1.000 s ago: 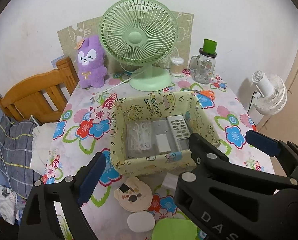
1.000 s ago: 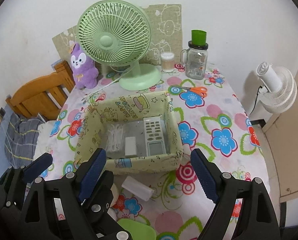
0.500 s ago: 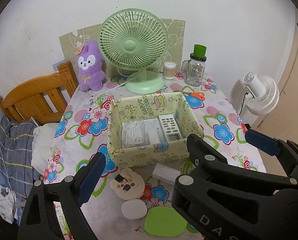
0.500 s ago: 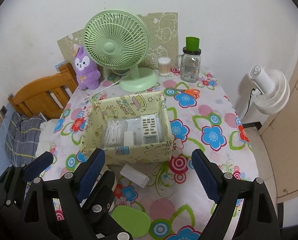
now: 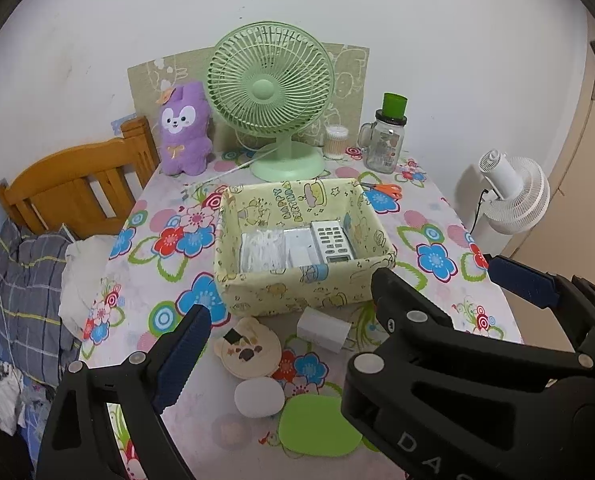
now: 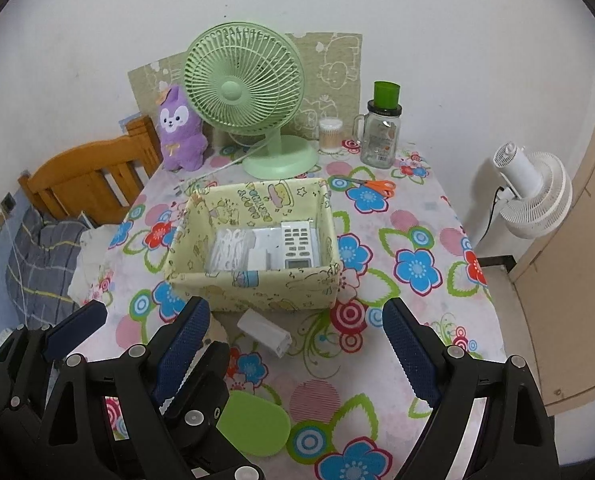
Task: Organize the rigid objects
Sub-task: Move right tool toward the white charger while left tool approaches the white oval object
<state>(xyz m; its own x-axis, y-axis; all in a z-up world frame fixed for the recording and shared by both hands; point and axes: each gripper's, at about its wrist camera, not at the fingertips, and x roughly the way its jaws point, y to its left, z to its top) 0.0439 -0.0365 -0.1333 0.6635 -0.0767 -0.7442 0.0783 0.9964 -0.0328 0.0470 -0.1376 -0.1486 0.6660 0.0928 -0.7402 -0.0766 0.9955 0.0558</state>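
While hovering above the table [image 6: 437, 216], left hand-held gripper [image 5: 285, 320] wide open, empty, right hand-held gripper [image 6: 295, 334] likewise, touching nothing.

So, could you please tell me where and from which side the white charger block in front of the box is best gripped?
Grip the white charger block across its two long flat sides, from above: it lies flat and diagonal, with bare tablecloth either side.

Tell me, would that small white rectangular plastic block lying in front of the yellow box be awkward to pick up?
Probably not. The small white rectangular plastic block looks rigid and boxy, so it should hold its shape. Its flat sides suggest it won't roll. Its smooth surface might slip a little, and it looks light enough to skid across the flowered tablecloth if nudged.
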